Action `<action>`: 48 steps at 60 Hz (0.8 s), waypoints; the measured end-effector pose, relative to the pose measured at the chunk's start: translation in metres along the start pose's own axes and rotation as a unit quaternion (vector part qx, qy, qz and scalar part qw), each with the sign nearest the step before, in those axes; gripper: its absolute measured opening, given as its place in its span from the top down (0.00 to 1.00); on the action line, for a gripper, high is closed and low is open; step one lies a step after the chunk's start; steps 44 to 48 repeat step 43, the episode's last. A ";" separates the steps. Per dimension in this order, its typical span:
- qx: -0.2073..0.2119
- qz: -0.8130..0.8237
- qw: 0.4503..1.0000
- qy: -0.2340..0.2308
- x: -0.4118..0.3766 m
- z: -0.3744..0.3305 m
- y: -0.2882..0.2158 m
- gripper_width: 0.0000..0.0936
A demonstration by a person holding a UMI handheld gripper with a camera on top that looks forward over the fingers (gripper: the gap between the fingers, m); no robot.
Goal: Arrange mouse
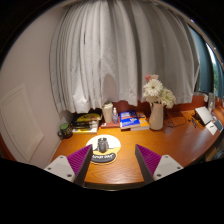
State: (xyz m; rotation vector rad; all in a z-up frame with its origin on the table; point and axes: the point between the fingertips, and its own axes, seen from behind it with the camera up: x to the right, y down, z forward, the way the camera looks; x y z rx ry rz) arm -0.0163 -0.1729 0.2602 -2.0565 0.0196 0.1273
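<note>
Two fingers of the tongs [111, 168] stood wide apart w/ nothing held. Mouse [101, 147] sat on a round mat [104, 148] just ahead, left of centre. Beyond, right: vase [156, 116]. Risk: off-centre closing could nudge mouse sideways.

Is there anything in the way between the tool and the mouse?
No, nothing visible blocks it. The mouse sits on a round mouse pad on the wooden desk, just ahead of the open tool and slightly toward its left finger. The books and flower vase stand farther back, beyond the mouse.
</note>
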 end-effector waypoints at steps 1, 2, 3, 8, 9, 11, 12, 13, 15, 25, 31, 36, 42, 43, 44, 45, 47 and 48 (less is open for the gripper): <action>0.000 0.000 1.000 0.001 0.002 -0.004 0.001 0.09; 0.001 0.000 1.000 0.001 0.003 -0.009 0.002 0.09; 0.002 0.000 1.000 0.002 0.005 -0.013 0.003 0.09; 0.010 -0.004 1.000 0.012 0.014 -0.031 0.007 0.09; 0.011 -0.005 1.000 0.012 0.016 -0.033 0.007 0.09; 0.012 -0.005 1.000 0.013 0.019 -0.038 0.009 0.09; 0.011 -0.005 1.000 0.014 0.020 -0.039 0.011 0.09; 0.010 -0.005 1.000 0.015 0.021 -0.040 0.012 0.09; 0.010 -0.006 1.000 0.017 0.024 -0.042 0.014 0.09; 0.005 -0.009 0.999 0.031 0.039 -0.047 0.026 0.09; 0.004 -0.011 1.000 0.029 0.038 -0.049 0.031 0.09; 0.004 -0.014 0.999 0.031 0.038 -0.053 0.034 0.09; 0.006 -0.010 0.999 0.032 0.037 -0.055 0.034 0.09; 0.006 -0.010 0.999 0.032 0.037 -0.055 0.034 0.09; 0.006 -0.010 0.999 0.032 0.037 -0.055 0.034 0.09; 0.006 -0.010 0.999 0.032 0.037 -0.055 0.034 0.09; 0.006 -0.010 0.999 0.032 0.037 -0.055 0.034 0.09; 0.006 -0.010 0.999 0.032 0.037 -0.055 0.034 0.09</action>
